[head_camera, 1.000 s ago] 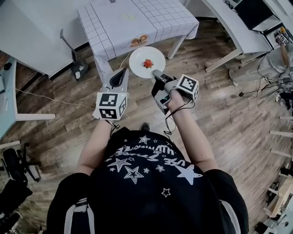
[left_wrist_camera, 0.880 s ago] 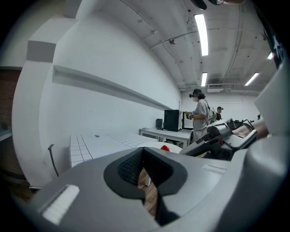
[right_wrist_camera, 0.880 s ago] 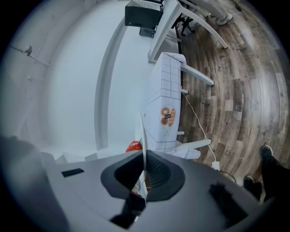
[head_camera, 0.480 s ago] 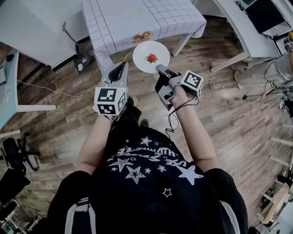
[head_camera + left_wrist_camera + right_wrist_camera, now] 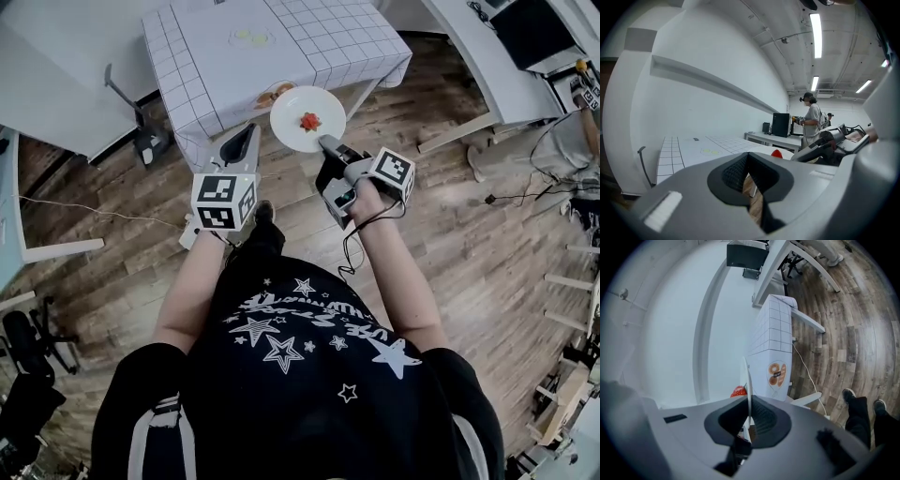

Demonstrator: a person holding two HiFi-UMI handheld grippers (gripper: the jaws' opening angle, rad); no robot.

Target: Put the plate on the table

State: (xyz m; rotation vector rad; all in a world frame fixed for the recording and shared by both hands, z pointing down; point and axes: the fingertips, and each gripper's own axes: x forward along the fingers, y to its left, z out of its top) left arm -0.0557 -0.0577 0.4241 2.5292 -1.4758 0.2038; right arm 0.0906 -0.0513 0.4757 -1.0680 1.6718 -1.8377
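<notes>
A white plate [image 5: 306,114] with a small red piece of food [image 5: 309,121] on it hangs level at the near edge of the table [image 5: 225,66], which wears a white checked cloth. My right gripper [image 5: 324,143] is shut on the plate's near rim. In the right gripper view the plate [image 5: 748,376] shows edge-on between the jaws of the right gripper [image 5: 749,404], with the red food [image 5: 738,391] to its left. To the plate's left, my left gripper [image 5: 246,139] is shut with nothing in it, its tip by the table's edge. In its own view the left gripper [image 5: 749,161] points over the tabletop.
A doughnut picture [image 5: 272,94] lies on the cloth's near edge and a yellowish mark [image 5: 251,37] sits further back. Other white tables [image 5: 487,66] stand to the right and left. A person [image 5: 813,122] stands far off. My feet [image 5: 265,212] are on the wooden floor.
Both grippers and the plate have come nearer to the checked table. The plate, earlier over the floor short of the table, now overlaps its near edge.
</notes>
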